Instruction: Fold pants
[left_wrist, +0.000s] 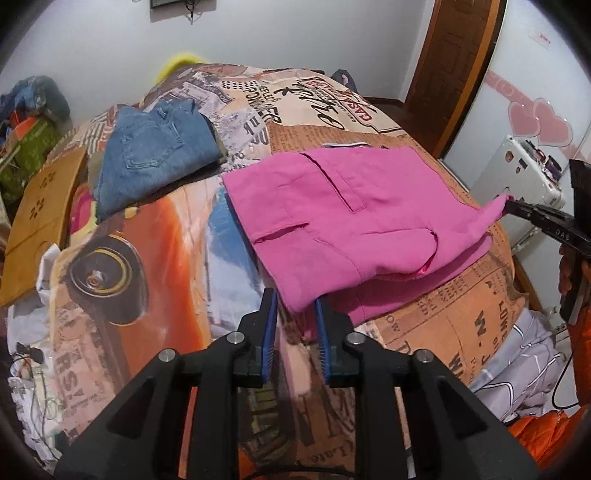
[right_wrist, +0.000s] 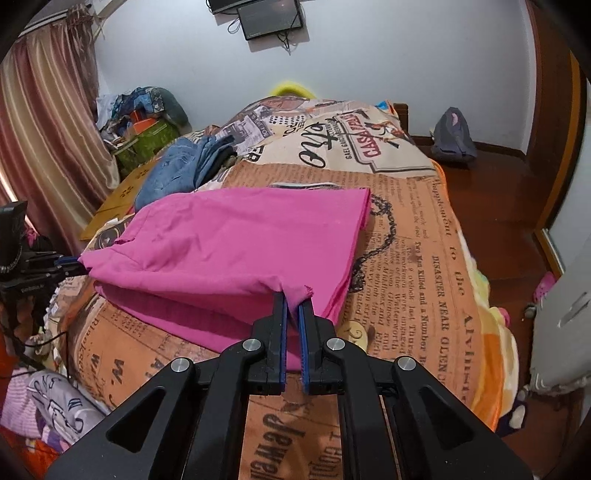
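Pink pants (left_wrist: 332, 206) lie folded over on the printed bedspread (left_wrist: 155, 236), with back pockets showing in the left wrist view. My left gripper (left_wrist: 295, 301) stands with its blue pads around the near corner of the pink fabric, a gap between the pads. My right gripper (right_wrist: 293, 299) is shut on the other corner of the pants (right_wrist: 240, 243) and lifts it a little. The right gripper also shows in the left wrist view (left_wrist: 513, 205), pinching the far pink corner. The left gripper shows at the left edge of the right wrist view (right_wrist: 70, 264).
Folded blue jeans (left_wrist: 155, 155) lie on the bed behind the pink pants. A cardboard piece (left_wrist: 40, 210) lies at the bed's left edge. Clutter and a green bag (right_wrist: 147, 136) stand by the curtain. A grey backpack (right_wrist: 452, 136) sits on the floor. A white case (left_wrist: 517, 173) stands to the right.
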